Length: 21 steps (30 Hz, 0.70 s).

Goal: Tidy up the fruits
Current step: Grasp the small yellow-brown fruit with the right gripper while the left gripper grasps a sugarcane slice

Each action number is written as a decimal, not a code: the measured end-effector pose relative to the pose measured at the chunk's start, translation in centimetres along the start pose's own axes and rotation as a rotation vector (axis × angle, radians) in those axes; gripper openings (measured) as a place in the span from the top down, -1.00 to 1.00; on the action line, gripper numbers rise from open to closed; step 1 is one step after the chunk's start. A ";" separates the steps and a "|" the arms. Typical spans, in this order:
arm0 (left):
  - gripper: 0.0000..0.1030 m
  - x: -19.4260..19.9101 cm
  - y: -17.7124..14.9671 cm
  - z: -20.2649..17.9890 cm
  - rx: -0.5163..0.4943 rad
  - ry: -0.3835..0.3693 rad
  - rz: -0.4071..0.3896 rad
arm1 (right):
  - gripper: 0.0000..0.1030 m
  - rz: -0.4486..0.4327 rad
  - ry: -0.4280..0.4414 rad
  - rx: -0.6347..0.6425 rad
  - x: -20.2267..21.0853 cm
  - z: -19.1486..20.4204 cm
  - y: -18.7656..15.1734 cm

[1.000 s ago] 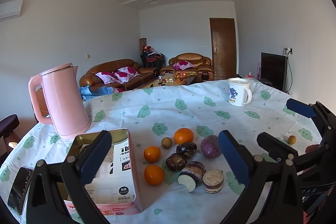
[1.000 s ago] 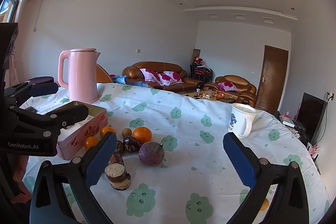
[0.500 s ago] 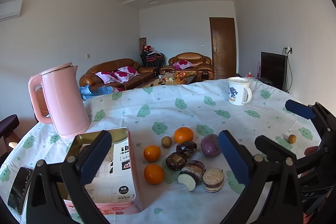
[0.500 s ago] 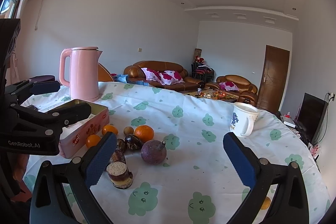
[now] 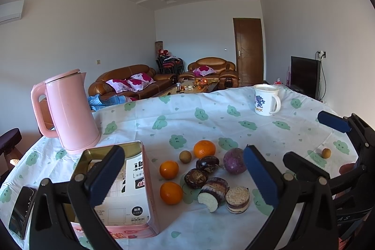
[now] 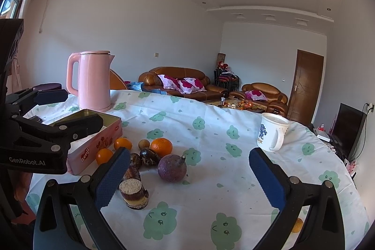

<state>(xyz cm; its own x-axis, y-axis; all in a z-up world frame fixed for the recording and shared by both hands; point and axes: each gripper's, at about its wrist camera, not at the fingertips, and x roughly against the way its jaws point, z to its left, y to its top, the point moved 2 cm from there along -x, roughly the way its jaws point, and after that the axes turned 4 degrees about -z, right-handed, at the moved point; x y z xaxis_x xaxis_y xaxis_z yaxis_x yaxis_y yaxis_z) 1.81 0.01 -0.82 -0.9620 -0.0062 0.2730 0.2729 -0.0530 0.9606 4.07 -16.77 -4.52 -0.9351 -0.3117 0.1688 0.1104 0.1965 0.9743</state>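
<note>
Three oranges (image 5: 204,148) (image 5: 169,169) (image 5: 170,192) lie on the tablecloth with a purple passion fruit (image 5: 234,160), a small brown longan (image 5: 185,156), two dark fruits (image 5: 207,163) and cut layered pieces (image 5: 237,199). An open pink tin box (image 5: 126,182) stands left of them. My left gripper (image 5: 181,177) is open and empty, above the tin and fruits. My right gripper (image 6: 189,176) is open and empty, near the passion fruit (image 6: 172,168) and oranges (image 6: 161,147). A stray small fruit (image 5: 326,153) lies far right.
A pink kettle (image 5: 70,111) stands at the back left. A white mug (image 5: 266,99) stands at the back right. A phone (image 5: 22,211) lies at the front left edge. The round table's edge (image 6: 351,179) curves on the right.
Both grippers have shifted only slightly; the right wrist view has edged a little closer to the fruits. Nothing was gripped or moved.
</note>
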 end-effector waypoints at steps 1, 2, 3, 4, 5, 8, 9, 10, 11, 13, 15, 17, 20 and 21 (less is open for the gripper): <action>-1.00 0.0 0.0 0.0 0.000 -0.001 0.001 | -0.98 0.000 -0.002 0.000 0.0 0.0 0.0; -1.00 0.0 -0.1 0.1 0.000 -0.002 0.002 | -0.98 0.000 -0.001 0.000 0.0 -0.1 0.0; -1.00 0.1 -0.1 0.1 0.000 -0.002 0.002 | -0.98 0.001 -0.001 -0.001 0.0 0.0 0.0; -1.00 0.1 -0.1 0.1 -0.001 -0.002 0.003 | -0.98 0.002 0.000 -0.002 0.0 -0.1 0.0; -1.00 0.1 -0.1 0.2 -0.001 -0.003 0.003 | -0.98 0.004 0.000 -0.002 -0.1 -0.1 0.0; -1.00 0.1 -0.1 0.1 0.000 0.001 0.004 | -0.98 0.011 -0.006 -0.003 -0.2 -0.4 -0.2; -1.00 0.1 -0.3 0.1 0.000 -0.001 0.008 | -0.98 0.016 -0.011 -0.001 -0.2 -0.6 -0.3; -1.00 0.2 -0.5 0.1 0.000 -0.011 0.013 | -0.98 0.020 -0.023 0.000 -0.3 -0.9 -0.4; -1.00 0.2 -0.6 0.1 0.000 -0.018 0.018 | -0.98 0.025 -0.041 -0.003 -0.3 -1.3 -0.5; -1.00 0.0 -1.4 -0.2 -0.007 -0.031 0.033 | -0.98 0.040 -0.069 -0.010 -0.3 -2.3 -0.9; -1.00 -0.1 -1.8 -0.5 -0.012 -0.040 0.046 | -0.98 0.054 -0.096 -0.025 -0.3 -3.6 -1.3; -1.00 -0.4 -2.3 -0.8 -0.019 -0.046 0.063 | -0.98 0.065 -0.115 -0.034 -0.2 -4.5 -1.8; -1.00 -0.6 -2.8 -1.6 -0.038 -0.063 0.085 | -0.97 0.093 -0.122 -0.049 -0.2 -5.7 -2.9; -0.99 -0.6 -3.0 -1.9 -0.045 -0.067 0.089 | -0.97 0.101 -0.129 -0.052 -0.3 -6.0 -3.2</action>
<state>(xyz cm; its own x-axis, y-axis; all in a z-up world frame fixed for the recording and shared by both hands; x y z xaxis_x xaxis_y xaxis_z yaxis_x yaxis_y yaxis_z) 1.56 -1.68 -3.93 -0.9307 0.0540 0.3617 0.3553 -0.1001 0.9294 6.01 -22.92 -6.80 -0.9534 -0.1701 0.2493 0.2205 0.1714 0.9602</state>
